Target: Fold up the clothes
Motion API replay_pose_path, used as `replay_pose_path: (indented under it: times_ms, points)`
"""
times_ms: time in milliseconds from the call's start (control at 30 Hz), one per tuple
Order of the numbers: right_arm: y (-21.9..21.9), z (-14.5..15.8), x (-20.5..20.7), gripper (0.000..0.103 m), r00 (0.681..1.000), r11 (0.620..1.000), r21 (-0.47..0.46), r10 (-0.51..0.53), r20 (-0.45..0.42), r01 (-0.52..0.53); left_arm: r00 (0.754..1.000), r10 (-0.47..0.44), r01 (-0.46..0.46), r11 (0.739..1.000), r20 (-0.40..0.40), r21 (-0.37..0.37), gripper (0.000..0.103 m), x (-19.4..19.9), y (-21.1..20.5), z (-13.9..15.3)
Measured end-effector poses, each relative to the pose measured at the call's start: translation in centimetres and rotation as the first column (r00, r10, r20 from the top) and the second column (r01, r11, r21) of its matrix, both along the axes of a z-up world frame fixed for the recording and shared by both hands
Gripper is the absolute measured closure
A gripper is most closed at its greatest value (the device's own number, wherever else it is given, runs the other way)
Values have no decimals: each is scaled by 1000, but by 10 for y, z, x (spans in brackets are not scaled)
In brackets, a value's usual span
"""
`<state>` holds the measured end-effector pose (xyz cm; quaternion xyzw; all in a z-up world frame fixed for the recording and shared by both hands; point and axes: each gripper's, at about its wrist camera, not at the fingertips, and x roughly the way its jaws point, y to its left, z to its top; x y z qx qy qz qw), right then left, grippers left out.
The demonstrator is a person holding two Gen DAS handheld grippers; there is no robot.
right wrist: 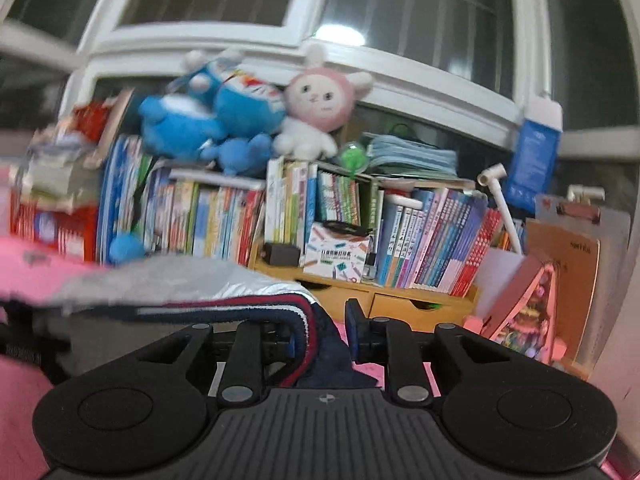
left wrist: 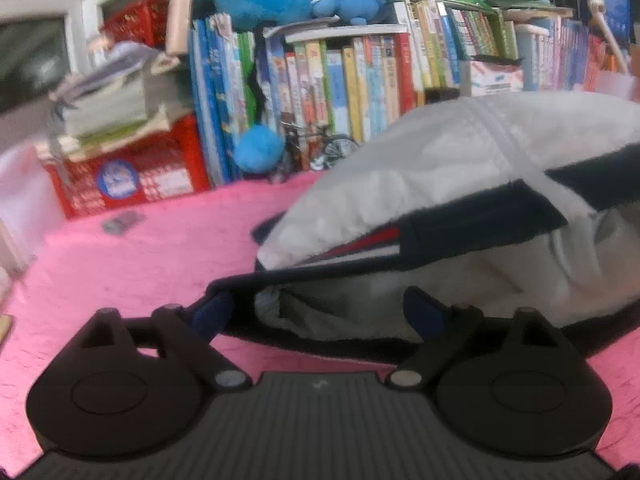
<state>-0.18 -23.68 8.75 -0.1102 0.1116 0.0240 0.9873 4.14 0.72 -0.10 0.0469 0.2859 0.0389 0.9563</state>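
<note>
Nearest the left wrist camera, the left tongs (left wrist: 318,314) stood spread wide over a pink cloth (left wrist: 132,256) that covered the surface. Both blue pads reached the dark hem of a garment (left wrist: 460,152), but the pads did not press on it, and the hem sagged loosely between them. That garment was white with navy edges and a red stripe, bunched up and partly raised off the cloth on the right side of this view.

From the right wrist camera, the right tongs (right wrist: 322,330) were nearly pressed together, pinching the striped band (right wrist: 304,320) of the garment, navy, white and red. The fabric stretched away to the left, held above the pink cloth.

Behind stood rows of books (right wrist: 420,240), with 2 blue plush toys (right wrist: 208,116) and a pink rabbit (right wrist: 320,104) on top, below a white-framed window (right wrist: 304,12).
</note>
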Motion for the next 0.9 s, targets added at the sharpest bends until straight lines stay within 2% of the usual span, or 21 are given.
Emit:
replay_pose_path:
  times_ms: [33, 67, 167, 267, 300, 400, 433, 500, 667, 733, 767, 800, 867, 900]
  points:
    - [2, -5, -2, 79, 1000, 1000, -18, -4, -7, 4, 1000, 4, -4, 1000, 10, 2, 17, -4, 0, 0]
    - [2, -9, -3, 79, 1000, 1000, -24, -10, -18, 10, 999, -17, 18, 999, 29, -29, 17, -12, 3, 4]
    - [-7, -18, -1, 79, 997, 999, 13, -47, -58, 48, 988, -115, 122, 990, 101, -66, 17, -40, 13, 9]
    - [-13, -25, -1, 77, 995, 997, 44, -56, -81, 59, 983, -158, 160, 987, 89, -15, 17, -51, 14, 5]
    - [-13, -26, -2, 77, 995, 997, 49, -54, -83, 58, 982, -165, 166, 986, 87, 3, 14, -53, 15, 3]
    - [-11, -27, -2, 77, 996, 997, 50, -55, -72, 59, 967, -231, 229, 973, 104, 28, 9, -66, 15, 4]
    - [-11, -26, -1, 77, 996, 997, 55, -53, -72, 57, 960, -254, 254, 967, 120, 12, 8, -70, 16, 5]
    - [-10, -27, 0, 77, 996, 997, 57, -51, -73, 55, 961, -244, 242, 970, 128, 28, 0, -68, 16, 4]
    - [-6, -25, 0, 77, 998, 997, 79, -22, -64, 27, 980, -182, 171, 978, 82, 121, 0, -34, 5, -13]
    - [-6, -19, -4, 77, 999, 996, 92, -4, -44, 8, 990, -121, 110, 983, 70, 147, 8, -16, 4, -20]
    - [-7, -16, -5, 77, 999, 995, 99, -4, -35, 8, 996, -63, 53, 985, 58, 161, 20, -8, 6, -22]
    - [-9, -13, -6, 77, 999, 995, 101, -12, -31, 15, 999, -7, 0, 985, 46, 172, 28, 0, 9, -25]
    - [-14, -12, -6, 76, 998, 996, 79, -24, -50, 28, 997, 72, -72, 988, 6, 137, 36, 12, 23, -26]
    - [-16, -14, -6, 74, 997, 998, 61, -27, -71, 31, 996, 86, -84, 992, -11, 92, 40, 14, 33, -26]
